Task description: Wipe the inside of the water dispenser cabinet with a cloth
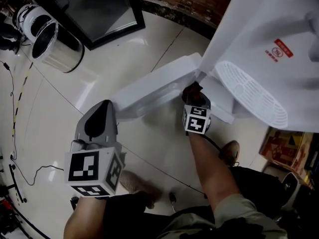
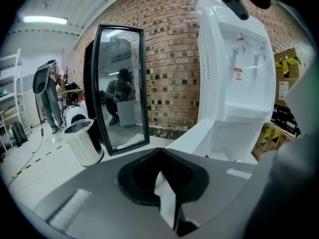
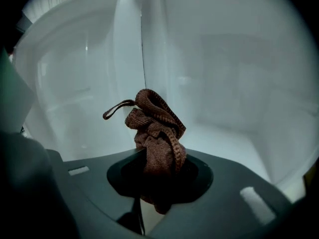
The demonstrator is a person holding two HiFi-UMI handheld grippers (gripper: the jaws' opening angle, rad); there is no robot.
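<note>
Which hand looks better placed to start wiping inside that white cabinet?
Right. The right gripper clamps the brown cloth and faces straight into the open cabinet. The left gripper is shut, empty, and hangs back outside it.

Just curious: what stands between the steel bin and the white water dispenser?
A black-framed mirror against the brick wall, shown in the left gripper view.

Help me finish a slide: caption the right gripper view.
The right gripper clamps a bunched brown cloth before the white cabinet interior.
</note>
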